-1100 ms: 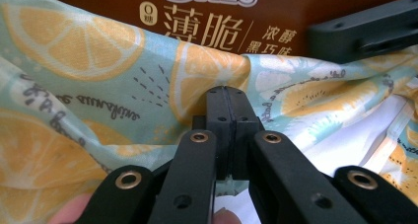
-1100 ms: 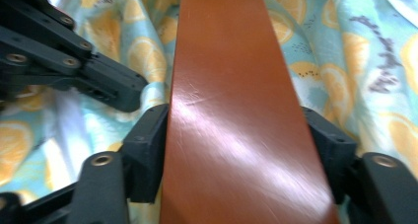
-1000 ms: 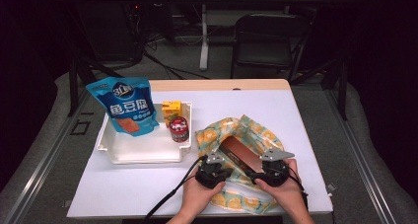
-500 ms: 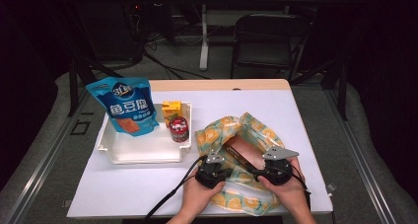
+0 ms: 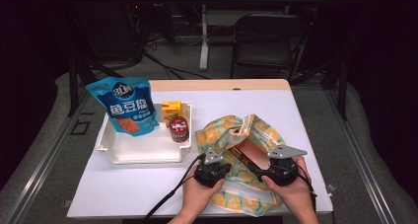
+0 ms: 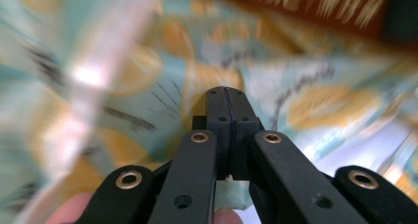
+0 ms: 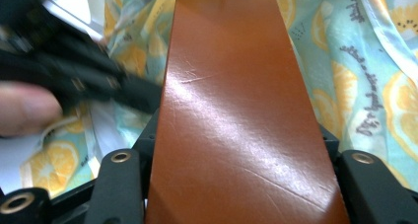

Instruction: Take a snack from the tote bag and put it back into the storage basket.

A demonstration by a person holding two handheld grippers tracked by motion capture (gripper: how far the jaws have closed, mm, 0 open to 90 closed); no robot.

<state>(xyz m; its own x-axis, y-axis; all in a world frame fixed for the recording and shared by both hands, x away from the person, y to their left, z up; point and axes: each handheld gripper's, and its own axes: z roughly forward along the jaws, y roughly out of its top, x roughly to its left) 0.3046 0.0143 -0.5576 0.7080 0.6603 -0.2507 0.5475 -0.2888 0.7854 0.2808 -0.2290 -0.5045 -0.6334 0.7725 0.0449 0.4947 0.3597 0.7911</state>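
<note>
— What's clamped where?
— Right gripper (image 7: 241,150) grips the glossy brown box (image 7: 236,110), lower right of the high view; its jaws just narrowed. Left gripper (image 6: 227,93), closed, pinches the soft lemon-print bag (image 5: 222,132).

Both hands low at the near table edge, a gripper in each.

The person's forearms come in from the near edge of the table (image 5: 148,204), side by side, each hand wrapped around a gripper body. The left gripper (image 5: 220,168) sits just left of the right one and points away from that edge and slightly inward; in the left gripper view its jaws are pressed flat together, pinching a fold of the patterned bag (image 6: 305,100). The right gripper (image 5: 261,172), topped by its grey plate, points inward toward the left; its jaws have just been closing and now stand at either edge of a brown flat packet (image 7: 236,110) that lies between them.
</note>
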